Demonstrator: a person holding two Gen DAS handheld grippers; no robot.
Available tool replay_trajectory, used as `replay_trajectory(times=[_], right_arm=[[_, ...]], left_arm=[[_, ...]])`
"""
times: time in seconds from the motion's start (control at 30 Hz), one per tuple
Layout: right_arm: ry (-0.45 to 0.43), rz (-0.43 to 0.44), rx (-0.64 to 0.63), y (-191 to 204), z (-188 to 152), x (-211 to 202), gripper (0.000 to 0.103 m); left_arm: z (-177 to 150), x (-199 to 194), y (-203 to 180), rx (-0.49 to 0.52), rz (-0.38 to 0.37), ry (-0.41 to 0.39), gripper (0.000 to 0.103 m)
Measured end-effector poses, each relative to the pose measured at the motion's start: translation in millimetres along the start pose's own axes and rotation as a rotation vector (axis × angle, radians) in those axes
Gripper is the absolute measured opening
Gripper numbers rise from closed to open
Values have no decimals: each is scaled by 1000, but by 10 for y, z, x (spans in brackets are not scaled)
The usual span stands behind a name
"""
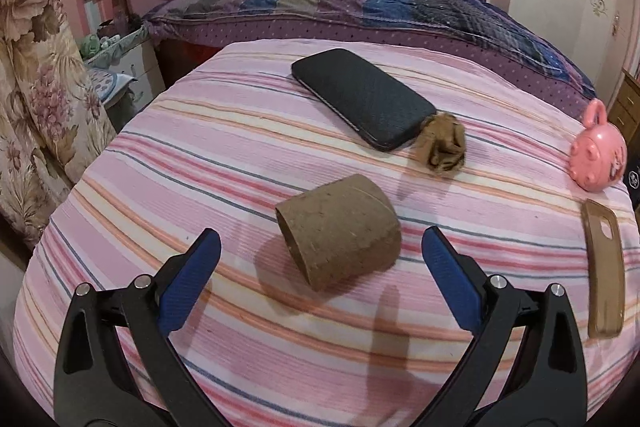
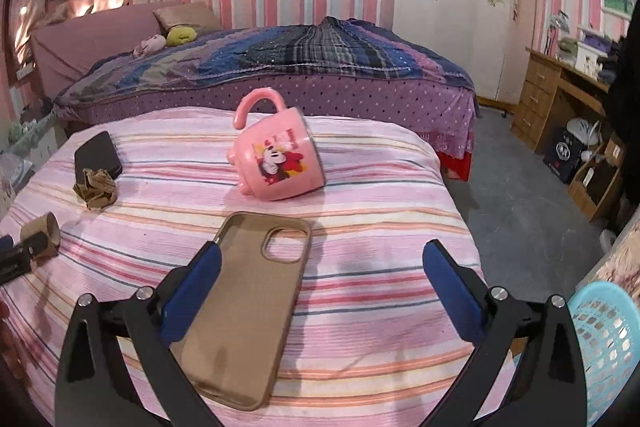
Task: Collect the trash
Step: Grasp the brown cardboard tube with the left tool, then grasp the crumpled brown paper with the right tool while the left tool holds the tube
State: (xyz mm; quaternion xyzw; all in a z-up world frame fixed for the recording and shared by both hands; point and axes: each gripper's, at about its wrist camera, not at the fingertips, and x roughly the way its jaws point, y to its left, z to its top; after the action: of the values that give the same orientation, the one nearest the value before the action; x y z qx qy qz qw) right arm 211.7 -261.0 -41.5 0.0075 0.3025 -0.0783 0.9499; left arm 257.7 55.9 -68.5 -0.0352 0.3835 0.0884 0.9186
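A brown cardboard roll (image 1: 338, 229) lies on its side on the pink striped cloth (image 1: 200, 155). My left gripper (image 1: 320, 239) is open, its blue pads on either side of the roll and just short of it. A crumpled brown paper wad (image 1: 442, 145) lies beyond, beside a black case (image 1: 362, 97). The roll (image 2: 42, 229) and the wad (image 2: 96, 189) also show at the far left of the right wrist view. My right gripper (image 2: 320, 259) is open and empty above a tan phone case (image 2: 248, 307).
A pink mug (image 2: 280, 155) lies on its side at mid-table, also seen in the left wrist view (image 1: 598, 151). A light blue basket (image 2: 608, 343) stands at the right, below the table edge. A bed (image 2: 280, 67) lies behind; a wooden desk (image 2: 560, 95) stands at the right.
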Motion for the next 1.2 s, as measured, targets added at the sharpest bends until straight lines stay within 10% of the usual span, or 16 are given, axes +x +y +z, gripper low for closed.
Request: replay_trajectory(times=[0.43, 0.83, 1.2], right_arm=[[79, 19, -27, 98, -64, 71, 98], [99, 49, 22, 93, -135, 104, 99], [91, 43, -40, 193, -103, 110, 98]], left_arm=[[17, -8, 0, 29, -73, 3, 38], [30, 178, 60, -45, -63, 67, 74], [77, 216, 103, -64, -79, 53, 60]])
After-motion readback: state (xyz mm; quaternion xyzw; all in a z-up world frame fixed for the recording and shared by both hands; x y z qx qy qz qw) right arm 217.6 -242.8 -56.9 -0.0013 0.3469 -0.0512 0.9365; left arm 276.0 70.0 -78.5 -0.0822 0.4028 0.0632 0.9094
